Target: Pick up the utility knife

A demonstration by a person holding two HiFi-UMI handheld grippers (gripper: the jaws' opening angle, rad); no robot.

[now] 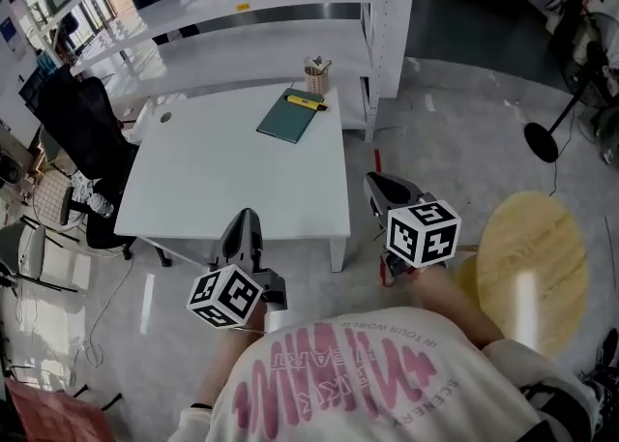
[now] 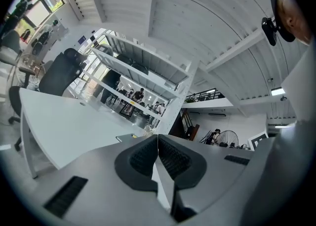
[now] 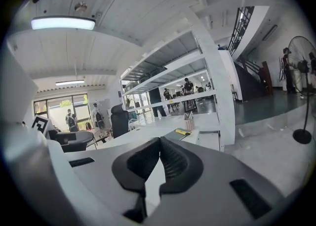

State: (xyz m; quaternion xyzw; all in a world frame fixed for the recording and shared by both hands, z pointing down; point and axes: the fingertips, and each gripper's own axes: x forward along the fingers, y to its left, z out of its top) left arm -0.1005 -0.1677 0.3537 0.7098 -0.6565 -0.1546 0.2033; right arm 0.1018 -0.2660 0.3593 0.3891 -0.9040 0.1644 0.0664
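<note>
The left gripper point(image 1: 247, 220) is hovering short of the table point(image 1: 213, 179), jaws pressed together on nothing. The yellow utility knife point(image 1: 306, 100) is lying at the table's far side, on the back edge of a green mat point(image 1: 288, 118), just beside a pen cup point(image 1: 316, 74). The right gripper point(image 1: 373, 183) is hanging off the near right corner, jaws likewise closed and empty. Arriving with shut jaws would likely be shoving the knife off the mat or knocking the cup.

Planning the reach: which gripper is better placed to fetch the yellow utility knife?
Right, probably. The utility knife lies at the green mat's far edge, toward the table's right side, and the right gripper is nearer it than the left gripper. Both have shut, empty fingers.
</note>
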